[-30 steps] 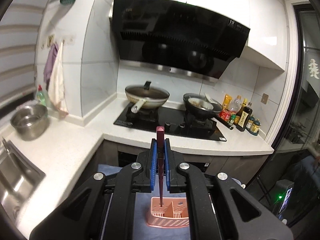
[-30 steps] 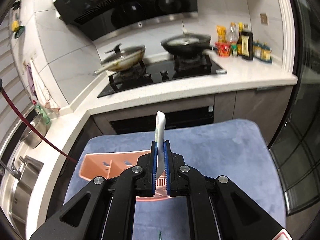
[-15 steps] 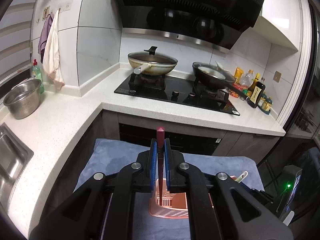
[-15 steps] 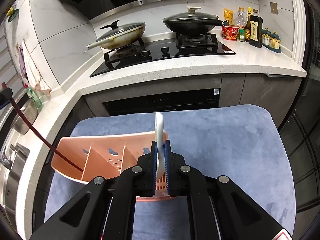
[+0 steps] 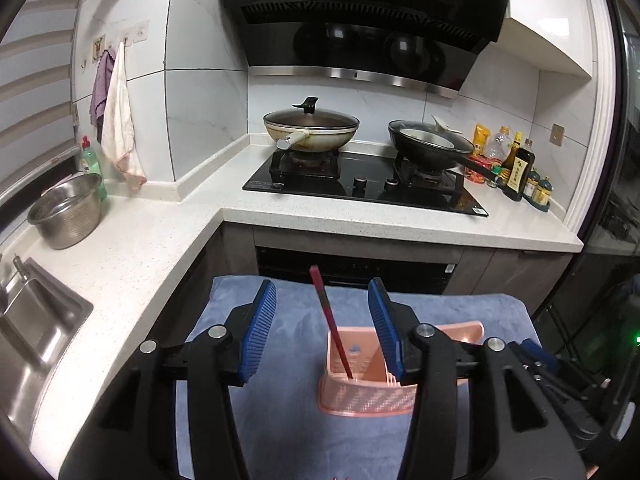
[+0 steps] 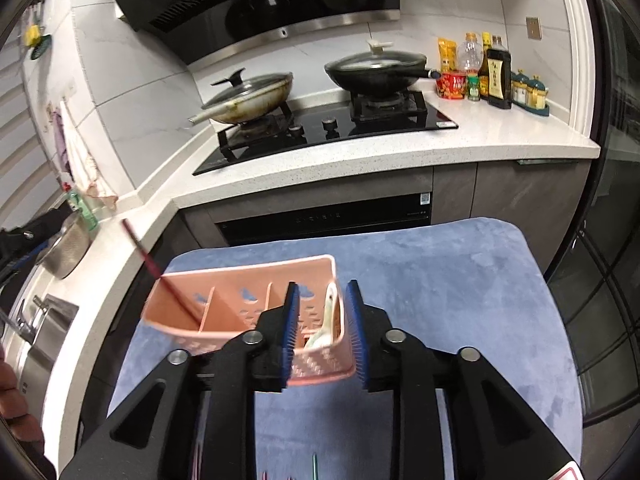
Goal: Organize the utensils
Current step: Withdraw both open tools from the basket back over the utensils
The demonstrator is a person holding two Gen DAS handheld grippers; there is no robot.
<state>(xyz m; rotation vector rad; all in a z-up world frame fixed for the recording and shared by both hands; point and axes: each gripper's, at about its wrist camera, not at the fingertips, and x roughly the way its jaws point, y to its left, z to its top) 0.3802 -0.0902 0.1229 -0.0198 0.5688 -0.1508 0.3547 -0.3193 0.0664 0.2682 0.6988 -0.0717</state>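
Observation:
A pink utensil holder (image 5: pixel 366 394) (image 6: pixel 240 312) with several compartments stands on a blue mat (image 6: pixel 440 280). A dark red chopstick (image 5: pixel 330 320) (image 6: pixel 160 270) leans in its left end compartment. My left gripper (image 5: pixel 322 322) is open, with its jaws apart on either side of the chopstick and not touching it. A white spoon (image 6: pixel 326 324) stands in the right end compartment. My right gripper (image 6: pixel 322 330) is open around that end, its jaws apart from the spoon.
Beyond the mat is a white counter (image 5: pixel 360 220) with a black hob, a lidded wok (image 5: pixel 312 128) and a black pan (image 5: pixel 428 144). Bottles (image 6: pixel 496 72) stand at the right. A steel bowl (image 5: pixel 66 212) and a sink (image 5: pixel 28 328) are at the left. Utensil tips (image 6: pixel 314 466) show at the mat's near edge.
Both grippers have opened. The chopstick and the spoon, held before, now stand free in the pink holder.

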